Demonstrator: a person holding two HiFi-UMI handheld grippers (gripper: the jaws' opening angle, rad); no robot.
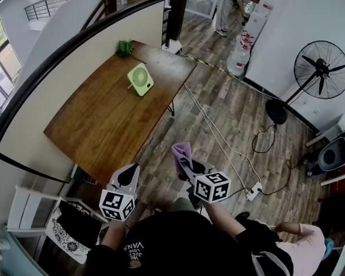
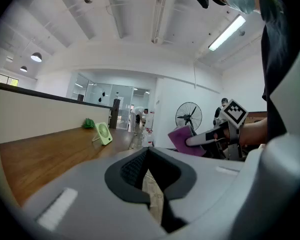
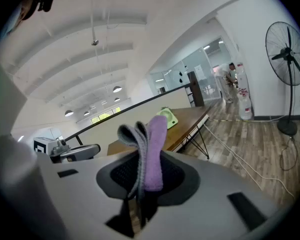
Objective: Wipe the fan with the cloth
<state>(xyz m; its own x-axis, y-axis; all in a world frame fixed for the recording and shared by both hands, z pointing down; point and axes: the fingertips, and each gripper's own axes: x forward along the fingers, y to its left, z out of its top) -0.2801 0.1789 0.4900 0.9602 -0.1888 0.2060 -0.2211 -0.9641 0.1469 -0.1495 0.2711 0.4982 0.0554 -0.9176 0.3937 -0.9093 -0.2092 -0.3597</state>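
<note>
One wooden bench point(image 1: 103, 119) stands against a low wall, and one small green fan point(image 1: 140, 79) sits on it toward the far end, propped up on its stand. It is the only fan on the bench. A single bunched green thing point(image 1: 125, 48) lies at the far corner, near the fan but apart from it; what it is I cannot tell.

There are two grippers, each carrying one marker cube. Both are held over the wood floor off the near end of the bench, well apart from the small green fan. The left gripper point(image 1: 128, 176) has its fingers pressed together with nothing between them. The right gripper point(image 1: 187, 168) has its fingers pinching one cloth point(image 1: 181, 152), which is purple on one face and grey on the other. It is folded, and its free end stands up above the fingers. From the left gripper view, the cloth shows beside the right gripper, to the right of the bench.

A second fan, one tall black pedestal fan point(image 1: 321, 69), stands on the floor by the white wall at the right. One white power strip point(image 1: 253, 192) lies on the floor with cords running to it. At the far end of the room one person in white point(image 1: 230, 4) bends over, with a large water jug point(image 1: 238, 62) on the floor nearby.
</note>
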